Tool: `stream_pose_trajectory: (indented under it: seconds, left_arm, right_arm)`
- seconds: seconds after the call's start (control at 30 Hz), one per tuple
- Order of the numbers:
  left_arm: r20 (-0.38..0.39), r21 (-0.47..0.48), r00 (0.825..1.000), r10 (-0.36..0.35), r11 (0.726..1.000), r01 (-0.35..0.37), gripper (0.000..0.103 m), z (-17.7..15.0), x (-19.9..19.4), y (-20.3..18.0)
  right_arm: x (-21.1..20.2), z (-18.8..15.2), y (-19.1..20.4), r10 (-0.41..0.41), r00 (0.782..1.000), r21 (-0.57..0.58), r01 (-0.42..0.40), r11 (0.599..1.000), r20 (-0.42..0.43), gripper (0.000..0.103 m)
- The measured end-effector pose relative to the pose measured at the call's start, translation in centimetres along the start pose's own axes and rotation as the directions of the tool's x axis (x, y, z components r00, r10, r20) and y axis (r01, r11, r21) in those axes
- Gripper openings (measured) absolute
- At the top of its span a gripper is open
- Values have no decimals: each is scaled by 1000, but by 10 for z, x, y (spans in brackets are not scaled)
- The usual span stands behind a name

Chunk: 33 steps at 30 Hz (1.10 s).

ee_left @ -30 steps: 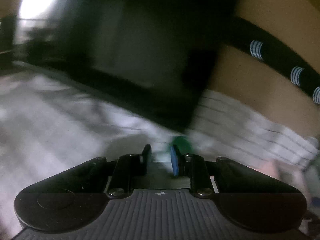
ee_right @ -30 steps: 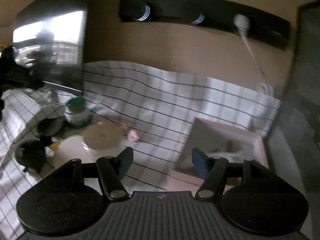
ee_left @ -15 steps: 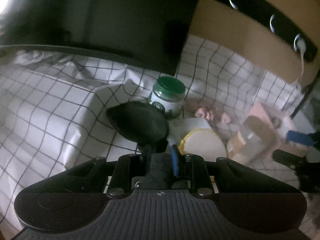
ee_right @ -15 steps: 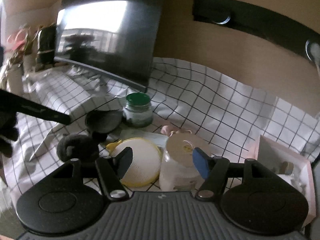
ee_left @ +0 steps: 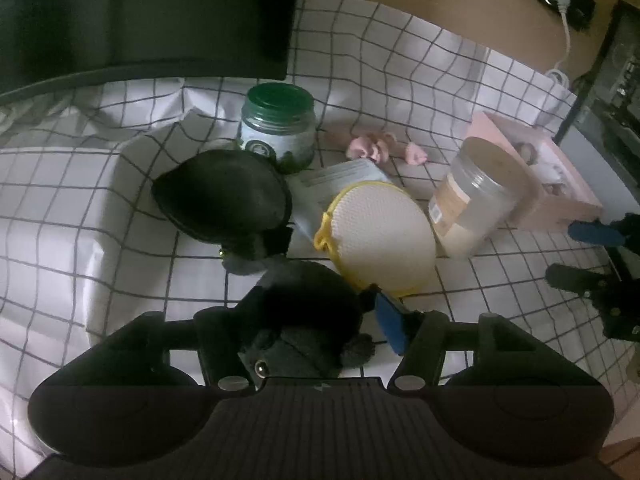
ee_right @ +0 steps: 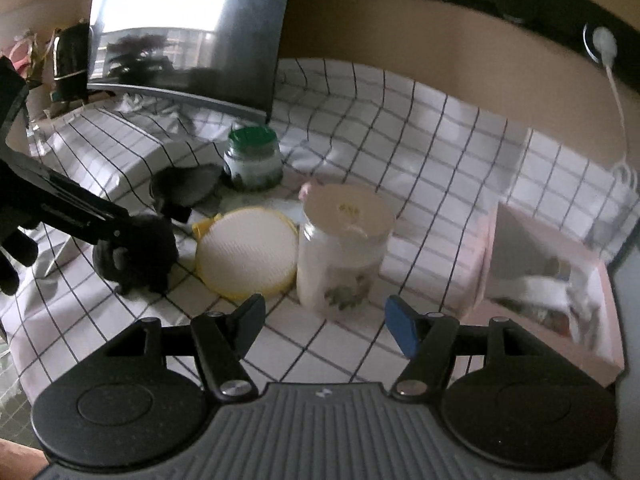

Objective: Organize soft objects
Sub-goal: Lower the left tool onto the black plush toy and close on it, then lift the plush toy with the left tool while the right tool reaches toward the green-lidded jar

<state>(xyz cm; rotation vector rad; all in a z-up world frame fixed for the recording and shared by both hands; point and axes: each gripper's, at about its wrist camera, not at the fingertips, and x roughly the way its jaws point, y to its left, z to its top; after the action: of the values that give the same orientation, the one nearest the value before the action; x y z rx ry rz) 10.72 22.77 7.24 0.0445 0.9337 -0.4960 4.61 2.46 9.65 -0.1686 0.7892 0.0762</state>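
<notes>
Fuzzy dark plush [ee_left: 308, 312], round mesh pad [ee_left: 380, 232].

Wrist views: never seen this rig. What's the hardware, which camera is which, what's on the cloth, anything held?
There is no robot. A person carries a two-finger gripper in each hand, and a fisheye camera on each looks out along its fingers.

The left wrist view shows the left gripper. Its jaws have just been opening, and a dark plush toy sits between them. A firm grip is not visible.

The right wrist view shows the right gripper, open and empty.

On the checked cloth are:
- a green-lidded jar
- a black round pouch
- a white-and-yellow round pad
- a clear jar
- pink fabric pieces
- a pink box
</notes>
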Motion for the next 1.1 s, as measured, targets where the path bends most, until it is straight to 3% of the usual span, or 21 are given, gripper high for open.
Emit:
stream_pose_trajectory:
  seconds: [0.13, 0.3, 0.43, 0.6, 0.7, 0.8, 0.9, 1.1]
  left_arm:
    - [-20, -46, 994, 104, 993, -105, 69, -1, 10, 9]
    - [-15, -179, 999, 48, 983, -50, 79, -4, 23, 24]
    - [-60, -220, 998, -4, 976, -9, 79, -10, 39, 27]
    - [-14, -267, 998, -68, 962, 62, 77, -20, 30, 37]
    - [27, -322, 995, -97, 941, 101, 76, -29, 9, 55]
    - [74, -359, 994, -81, 928, 102, 76, -41, -24, 81]
    - [109, -385, 993, -39, 920, 78, 76, -51, -54, 107]
    - [184, -451, 982, 38, 891, 50, 76, -63, -102, 164]
  right_arm:
    - [5, -4, 5, 13, 1000, -9, -13, 1000, -24, 67]
    - [10, -3, 15, 36, 999, -40, -37, 999, -41, 67]
    - [15, 3, 24, 51, 997, -53, -53, 997, -52, 67]
    - [22, 26, 37, 86, 995, -53, -88, 995, -40, 67]
    - [32, 47, 49, 116, 993, -81, -117, 990, -18, 67]
    - [52, 72, 64, 164, 986, -63, -164, 984, -8, 67]
    - [89, 99, 77, 221, 975, 19, -221, 975, -19, 67]
    - [168, 129, 104, 247, 967, 193, -231, 954, -63, 67]
